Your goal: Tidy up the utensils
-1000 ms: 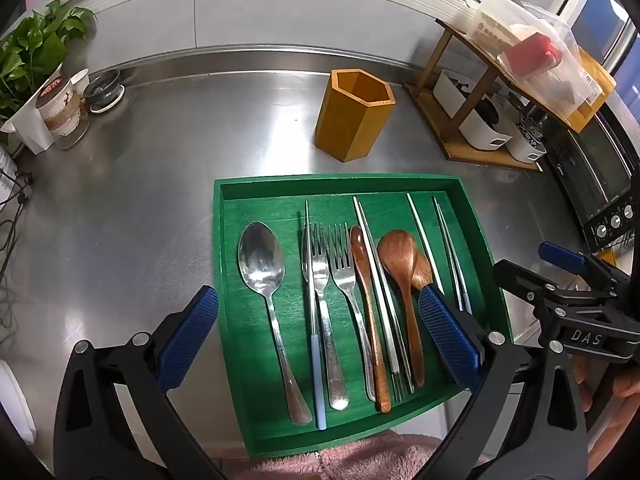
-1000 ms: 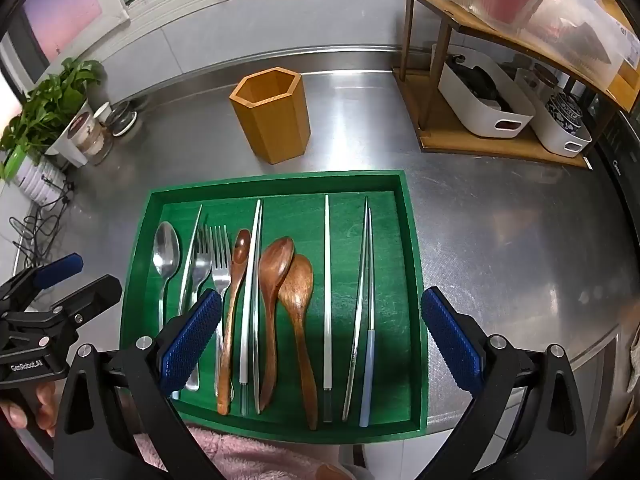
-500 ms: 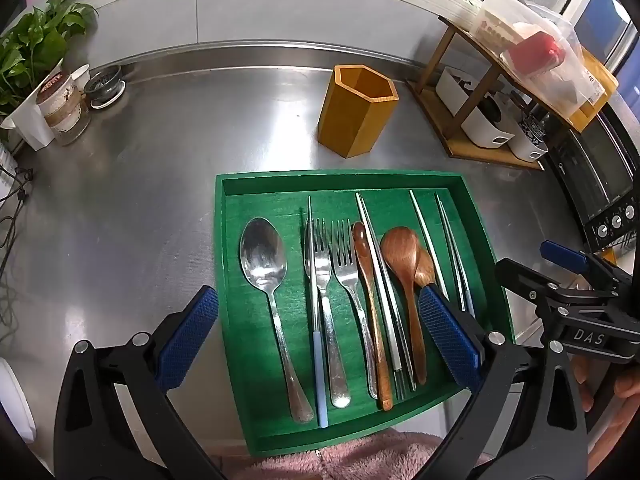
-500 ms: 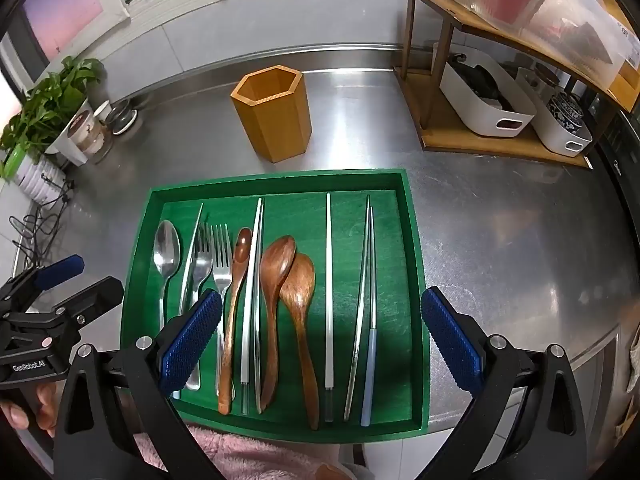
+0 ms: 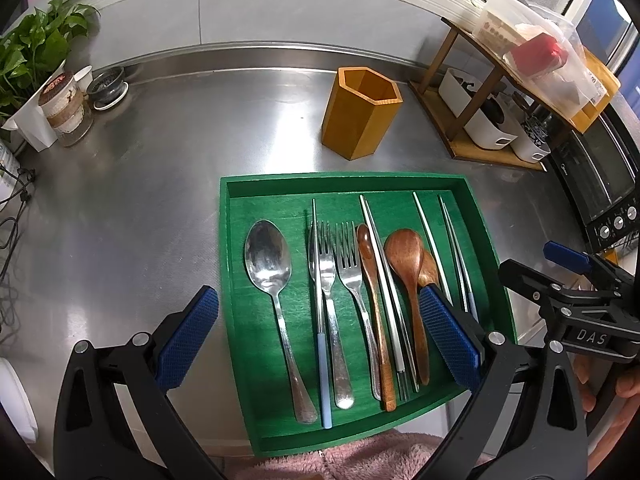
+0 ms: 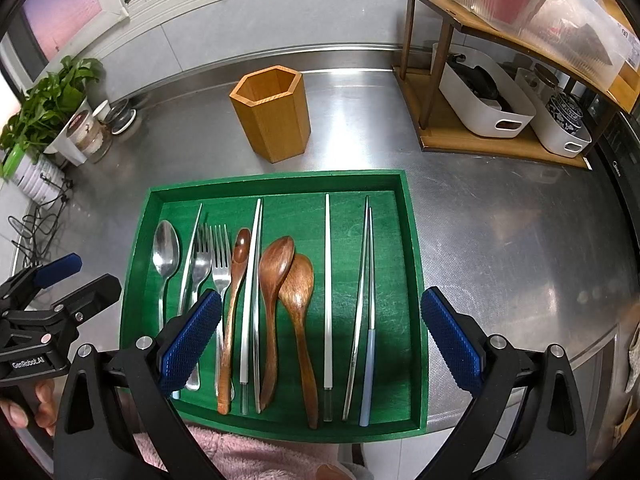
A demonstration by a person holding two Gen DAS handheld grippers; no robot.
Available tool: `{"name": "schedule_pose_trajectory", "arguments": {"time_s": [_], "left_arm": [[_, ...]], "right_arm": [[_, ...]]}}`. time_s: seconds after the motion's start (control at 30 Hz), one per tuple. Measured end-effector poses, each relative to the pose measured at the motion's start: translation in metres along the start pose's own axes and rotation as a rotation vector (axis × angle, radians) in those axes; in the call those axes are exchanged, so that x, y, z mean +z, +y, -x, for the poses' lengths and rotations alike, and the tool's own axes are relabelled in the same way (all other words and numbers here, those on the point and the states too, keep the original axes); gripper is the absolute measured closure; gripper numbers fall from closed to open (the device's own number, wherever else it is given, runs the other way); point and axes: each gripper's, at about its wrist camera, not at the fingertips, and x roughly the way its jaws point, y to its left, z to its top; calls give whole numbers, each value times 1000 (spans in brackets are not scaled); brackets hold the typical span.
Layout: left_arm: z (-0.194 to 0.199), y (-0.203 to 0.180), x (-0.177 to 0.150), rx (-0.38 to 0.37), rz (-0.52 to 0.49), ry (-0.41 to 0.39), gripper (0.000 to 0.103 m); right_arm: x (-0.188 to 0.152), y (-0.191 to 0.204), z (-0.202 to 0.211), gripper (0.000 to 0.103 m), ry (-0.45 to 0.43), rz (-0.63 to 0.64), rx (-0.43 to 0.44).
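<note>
Steel counter: utensils in tray between spread fingers.

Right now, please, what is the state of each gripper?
Left gripper: open, holding nothing, above the green tray.
Right gripper: open, holding nothing.

Both tools are black plastic clamps with triangular cut-outs in the arms, silver screws at the joints and blue cross-hatched pads on the jaws. The left gripper fills the lower frame; the right gripper looks the same. White lettering reads "DAS" at lower right, "GenRobot.AI" at lower left. A pink fleecy sleeve shows at bottom centre.
</note>
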Motion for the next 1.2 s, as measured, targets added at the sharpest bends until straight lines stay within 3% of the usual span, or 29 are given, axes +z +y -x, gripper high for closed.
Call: {"name": "schedule_pose_trajectory", "arguments": {"time_s": [1.2], "left_arm": [[-2,6,4,7,11,7,8]], "right_arm": [[2,1,-4,4,18,-2,22]]}}
